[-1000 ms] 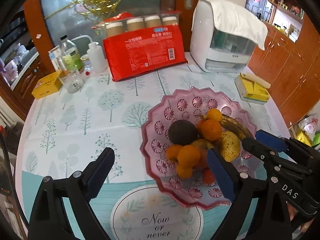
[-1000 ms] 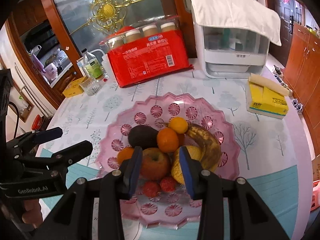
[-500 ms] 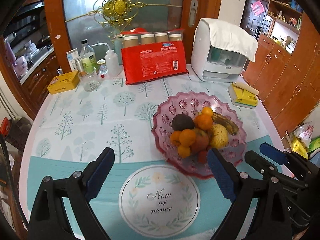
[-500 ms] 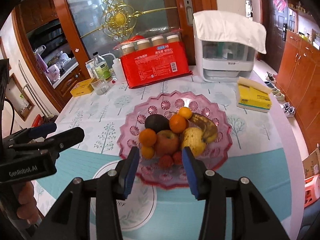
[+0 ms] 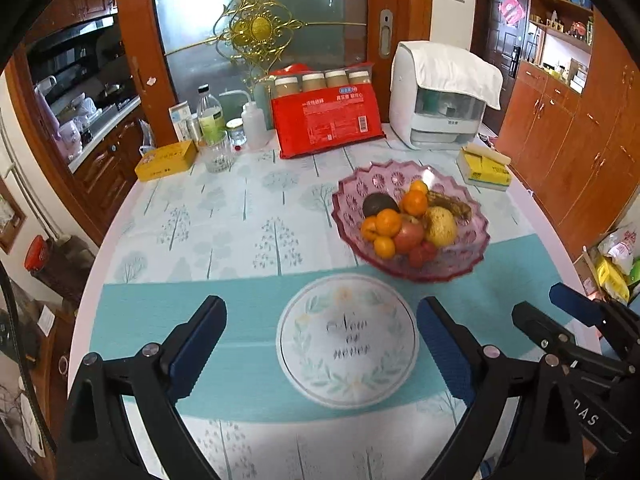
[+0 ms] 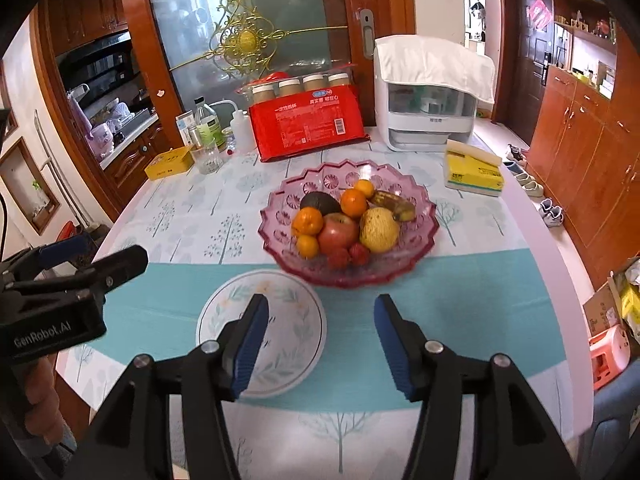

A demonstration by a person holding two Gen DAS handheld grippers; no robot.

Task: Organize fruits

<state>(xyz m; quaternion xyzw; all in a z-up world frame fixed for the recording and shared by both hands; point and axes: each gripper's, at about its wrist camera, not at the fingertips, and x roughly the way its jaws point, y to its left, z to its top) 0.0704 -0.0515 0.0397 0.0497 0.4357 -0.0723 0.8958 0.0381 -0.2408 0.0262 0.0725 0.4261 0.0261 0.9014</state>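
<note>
Two grippers, left gripper [image 5: 322, 330] and right gripper [image 6: 320, 334], stand released and empty; the right jaws have just been opening. Ahead of the jaws, the pink fruit bowl [image 6: 280, 216] holds a banana [image 6: 394, 204] whose long axis slants back-left to front-right.

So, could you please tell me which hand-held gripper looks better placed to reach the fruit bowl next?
Probably the right hand-held gripper: open, empty, and the fruit bowl sits almost straight ahead; from the left hand-held gripper it lies off to the right.
</note>
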